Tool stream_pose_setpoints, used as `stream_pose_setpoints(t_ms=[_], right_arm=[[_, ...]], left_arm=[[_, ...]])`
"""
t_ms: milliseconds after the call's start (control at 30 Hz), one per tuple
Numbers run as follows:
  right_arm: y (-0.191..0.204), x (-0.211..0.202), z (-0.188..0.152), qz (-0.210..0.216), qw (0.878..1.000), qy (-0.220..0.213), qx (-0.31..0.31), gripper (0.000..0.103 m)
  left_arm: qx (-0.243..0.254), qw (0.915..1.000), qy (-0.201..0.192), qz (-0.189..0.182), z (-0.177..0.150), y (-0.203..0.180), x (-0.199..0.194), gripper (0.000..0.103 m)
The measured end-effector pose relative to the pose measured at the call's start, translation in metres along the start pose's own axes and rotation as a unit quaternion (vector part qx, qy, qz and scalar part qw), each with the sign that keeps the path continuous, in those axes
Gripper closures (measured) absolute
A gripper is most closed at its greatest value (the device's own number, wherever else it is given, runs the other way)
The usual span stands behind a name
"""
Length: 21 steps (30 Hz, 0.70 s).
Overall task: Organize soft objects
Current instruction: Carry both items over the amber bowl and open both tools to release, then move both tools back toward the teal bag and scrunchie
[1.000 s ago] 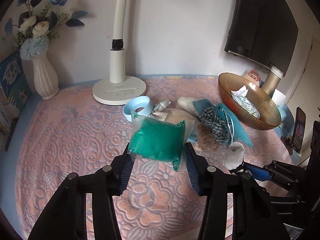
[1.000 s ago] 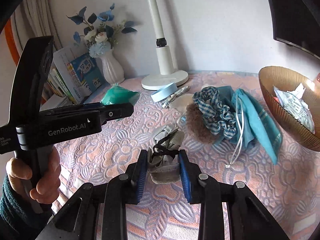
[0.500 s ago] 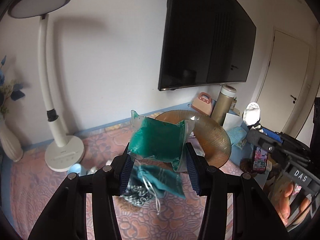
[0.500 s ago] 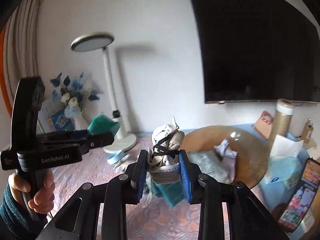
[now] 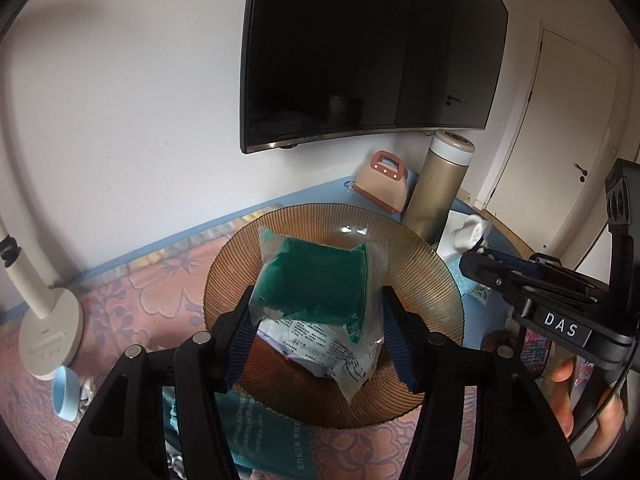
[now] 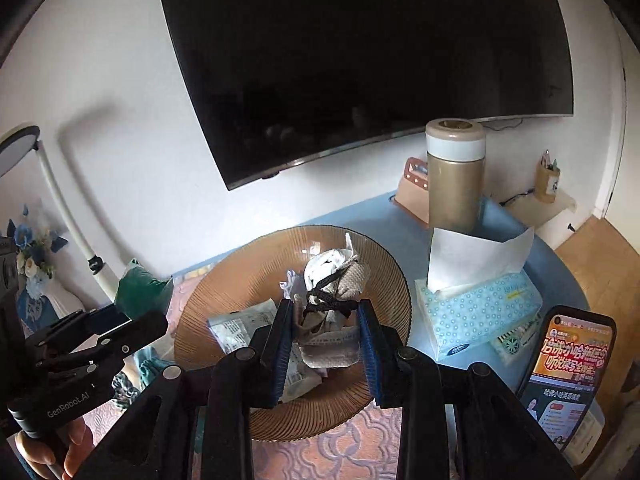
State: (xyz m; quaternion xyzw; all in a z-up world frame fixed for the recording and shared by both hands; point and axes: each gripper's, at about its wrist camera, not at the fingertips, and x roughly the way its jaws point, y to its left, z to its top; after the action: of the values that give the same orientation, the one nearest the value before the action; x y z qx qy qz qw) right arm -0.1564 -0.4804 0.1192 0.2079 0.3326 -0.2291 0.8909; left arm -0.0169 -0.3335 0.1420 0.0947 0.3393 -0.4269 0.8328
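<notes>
Here the amber bowl sat on the pink cloth and served as the landmark. The left gripper hung over the bowl, its jaws just having opened wider; the green bag lay between them above the bowl, the right pad clear of it, the left pad at its edge, though whether that pad still pressed it could not be told. Under the bag, a printed packet lay inside the bowl. The right gripper was also over the bowl, jaws narrow and clamped on a grey bundle tied with black cord. Just right of the bowl stood a tissue box, and behind that a gold flask. A phone leaned right of the box. Left of the bowl was the lamp base
</notes>
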Motion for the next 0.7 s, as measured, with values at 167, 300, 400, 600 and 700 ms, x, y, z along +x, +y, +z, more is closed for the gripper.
stream_pose_setpoints(t_ms=[167,300,400,600,700], right_arm=[[0.0,0.012,-0.002,-0.02,1.0,0.0,-0.013,0.036],[0.003,0.009,-0.008,-0.013,1.0,0.001,-0.026,0.036],[0.013,0.003,-0.014,0.009,1.0,0.005,-0.025,0.036],[0.066,-0.021,-0.032,0.054,0.996,-0.009,-0.072,0.023],[0.098,-0.033,-0.044,0.085,0.991,-0.015,-0.1,0.022]], left_arm=[[-0.016,0.9998,-0.013,-0.008,0.003,0.007,-0.004,0.019],[-0.028,0.9995,-0.017,0.0,-0.001,0.018,-0.021,0.019],[-0.027,0.9989,-0.034,0.018,-0.007,0.027,-0.051,0.019],[-0.032,0.9927,-0.084,0.08,-0.024,0.056,-0.145,0.019],[-0.042,0.9872,-0.108,0.11,-0.037,0.072,-0.199,0.016]])
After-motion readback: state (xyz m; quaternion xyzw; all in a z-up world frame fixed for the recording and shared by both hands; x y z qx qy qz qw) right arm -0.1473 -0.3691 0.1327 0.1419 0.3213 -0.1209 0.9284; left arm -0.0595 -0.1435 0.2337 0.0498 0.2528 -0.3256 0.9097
